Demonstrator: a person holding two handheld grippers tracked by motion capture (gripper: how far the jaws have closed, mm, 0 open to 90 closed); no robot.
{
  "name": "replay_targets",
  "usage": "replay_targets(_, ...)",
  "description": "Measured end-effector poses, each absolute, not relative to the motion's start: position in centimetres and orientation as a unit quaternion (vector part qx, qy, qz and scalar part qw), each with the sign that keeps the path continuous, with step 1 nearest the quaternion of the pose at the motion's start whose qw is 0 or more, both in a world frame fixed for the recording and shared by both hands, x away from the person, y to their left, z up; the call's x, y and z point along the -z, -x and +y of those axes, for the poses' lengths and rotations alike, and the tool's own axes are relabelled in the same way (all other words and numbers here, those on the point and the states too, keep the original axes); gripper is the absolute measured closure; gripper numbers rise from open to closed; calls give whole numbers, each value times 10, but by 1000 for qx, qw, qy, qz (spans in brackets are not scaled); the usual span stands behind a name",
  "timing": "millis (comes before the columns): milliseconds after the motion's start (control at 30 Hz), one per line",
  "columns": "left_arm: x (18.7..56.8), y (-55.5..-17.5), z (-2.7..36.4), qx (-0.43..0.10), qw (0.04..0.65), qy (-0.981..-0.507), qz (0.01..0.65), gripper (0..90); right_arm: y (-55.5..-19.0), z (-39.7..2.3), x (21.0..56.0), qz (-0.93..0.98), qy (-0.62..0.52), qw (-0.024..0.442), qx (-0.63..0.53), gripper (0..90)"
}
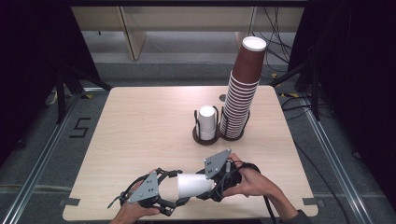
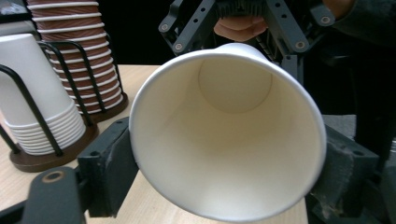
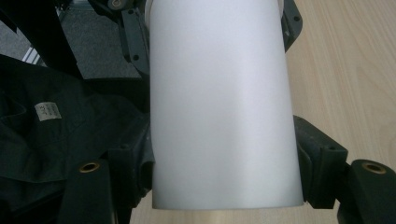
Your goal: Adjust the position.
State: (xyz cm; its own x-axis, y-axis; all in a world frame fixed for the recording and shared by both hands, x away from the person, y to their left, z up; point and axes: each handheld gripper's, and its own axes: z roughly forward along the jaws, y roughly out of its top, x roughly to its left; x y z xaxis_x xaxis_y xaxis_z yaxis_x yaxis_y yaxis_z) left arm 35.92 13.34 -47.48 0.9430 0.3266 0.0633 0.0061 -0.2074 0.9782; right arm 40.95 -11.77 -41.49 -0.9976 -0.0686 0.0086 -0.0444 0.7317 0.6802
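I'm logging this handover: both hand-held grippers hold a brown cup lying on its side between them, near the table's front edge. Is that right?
Not quite. The cup is white, not brown; the high view shows it. The brown cups are the tall stack at the back. The rest stands: it lies on its side between the left hand-held gripper and the right hand-held gripper, near the table's front edge.

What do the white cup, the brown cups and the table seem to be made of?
White cup: looks like paper, matte, with a rolled rim and a seamed round bottom; a thin coating can't be ruled out.
Brown cups: probably paper too, brown outside with white rolled rims showing as stripes down the stack.
Table: pale wood or wood-look laminate; faint grain lines, smooth low sheen.
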Motion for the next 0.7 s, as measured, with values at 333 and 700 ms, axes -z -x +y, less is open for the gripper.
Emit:
replay_targets(333,474,-359,128,-132,583,-793,120,228,-401,-112,410,-942,-37,-51,330,201)
replay_targets(700,475,-358,126,-128,569,-804,120,222,-394,-100,420,-955,-79,-96,271,326)
